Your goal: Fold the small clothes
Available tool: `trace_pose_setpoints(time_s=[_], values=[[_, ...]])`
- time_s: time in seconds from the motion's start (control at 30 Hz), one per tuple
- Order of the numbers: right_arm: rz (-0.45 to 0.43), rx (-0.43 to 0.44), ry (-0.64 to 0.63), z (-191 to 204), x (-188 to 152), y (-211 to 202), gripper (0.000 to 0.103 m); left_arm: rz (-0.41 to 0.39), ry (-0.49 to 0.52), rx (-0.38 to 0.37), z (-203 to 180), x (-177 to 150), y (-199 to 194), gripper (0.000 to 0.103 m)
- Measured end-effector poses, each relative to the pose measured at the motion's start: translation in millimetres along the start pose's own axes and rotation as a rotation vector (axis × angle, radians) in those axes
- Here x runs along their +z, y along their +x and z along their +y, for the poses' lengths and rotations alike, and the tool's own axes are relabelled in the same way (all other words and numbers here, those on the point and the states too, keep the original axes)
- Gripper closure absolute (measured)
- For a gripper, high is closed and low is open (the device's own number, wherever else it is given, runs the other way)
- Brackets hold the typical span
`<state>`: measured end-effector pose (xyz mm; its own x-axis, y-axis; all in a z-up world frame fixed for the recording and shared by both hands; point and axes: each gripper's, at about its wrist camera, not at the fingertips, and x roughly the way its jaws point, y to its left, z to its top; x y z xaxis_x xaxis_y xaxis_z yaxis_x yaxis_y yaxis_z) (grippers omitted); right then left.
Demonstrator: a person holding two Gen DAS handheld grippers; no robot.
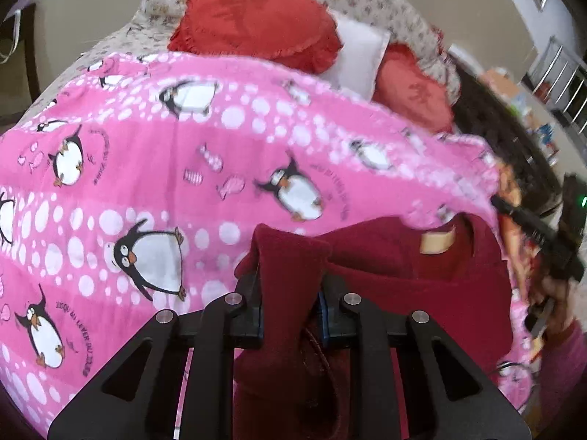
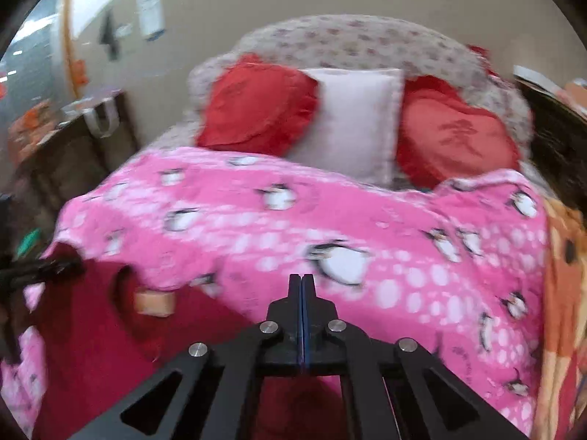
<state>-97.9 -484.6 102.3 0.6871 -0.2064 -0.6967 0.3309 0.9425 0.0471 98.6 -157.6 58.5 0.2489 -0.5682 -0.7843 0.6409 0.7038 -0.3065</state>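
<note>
A dark red fleece garment (image 1: 422, 293) lies on a pink penguin blanket (image 1: 165, 168), its neck opening and beige label (image 1: 436, 242) facing up. My left gripper (image 1: 291, 293) is shut on a bunched fold of this garment, which stands up between the pads. In the right wrist view the same garment (image 2: 102, 330) spreads at lower left, with the label (image 2: 154, 302) showing. My right gripper (image 2: 301, 282) is shut above the garment's right edge, fingers pressed flat together with no cloth visible between them. The left gripper's tip (image 2: 58, 267) enters blurred from the left.
The blanket (image 2: 367, 227) covers a bed with two red cushions (image 2: 256, 110) and a white pillow (image 2: 352, 117) at a floral headboard (image 2: 348, 36). An orange printed cloth (image 2: 565, 293) lies at the bed's right edge. A dark side table (image 2: 73, 146) stands left.
</note>
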Motion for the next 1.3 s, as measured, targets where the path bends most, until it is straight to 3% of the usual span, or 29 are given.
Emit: trace_pose_setpoints(time_s=[0.07,0.13,0.2,0.23,0.27,0.37,0.5,0.57,0.6,0.67,0.8,0.83,0.87,0.93,1.2,1.3], values=[[0.057,0.046,0.017,-4,-3,12,0.103,0.003,-0.003,0.000,-1,-1,4,0.084],[0.051,0.029,-0.030,3,-8,4,0.102,0.015,-0.060,-0.029,7,-1,1,0.079],[0.066,0.039,-0.041,4,-12,-9,0.085,0.035,-0.111,-0.036,17,-4,-3,0.068],[0.076,0.052,-0.029,2,-15,-19,0.066,0.042,-0.128,-0.031,20,-5,-5,0.066],[0.075,0.068,-0.014,0,-21,-28,0.057,0.041,-0.136,-0.028,21,-9,-10,0.061],[0.113,0.057,0.017,-7,-41,-57,0.057,0.015,-0.133,0.008,21,-22,-30,0.060],[0.185,0.120,0.149,-29,-85,-83,0.054,-0.018,-0.144,0.017,21,-52,-60,0.043],[0.211,0.120,0.197,-36,-106,-86,0.037,-0.013,-0.159,0.005,19,-67,-66,0.043],[0.219,0.115,0.231,-39,-119,-86,0.034,-0.001,-0.168,0.003,18,-77,-69,0.043],[0.237,0.142,0.292,-42,-135,-79,0.033,0.016,-0.175,0.012,14,-93,-72,0.043],[0.254,0.226,0.360,-34,-155,-65,0.034,0.028,-0.139,0.102,-1,-123,-81,0.043],[0.232,0.221,0.327,-27,-154,-67,0.048,0.026,-0.129,0.116,-6,-128,-83,0.043],[0.207,0.164,0.252,-18,-152,-71,0.071,0.027,-0.114,0.137,-12,-135,-86,0.043],[0.204,0.075,0.185,-8,-151,-73,0.072,0.018,-0.094,0.160,-19,-145,-91,0.043],[0.216,0.049,0.303,-20,-156,-81,0.071,0.012,-0.061,0.201,-37,-173,-102,0.043],[0.217,0.060,0.312,-21,-161,-104,0.061,0.010,-0.046,0.213,-41,-178,-105,0.043]])
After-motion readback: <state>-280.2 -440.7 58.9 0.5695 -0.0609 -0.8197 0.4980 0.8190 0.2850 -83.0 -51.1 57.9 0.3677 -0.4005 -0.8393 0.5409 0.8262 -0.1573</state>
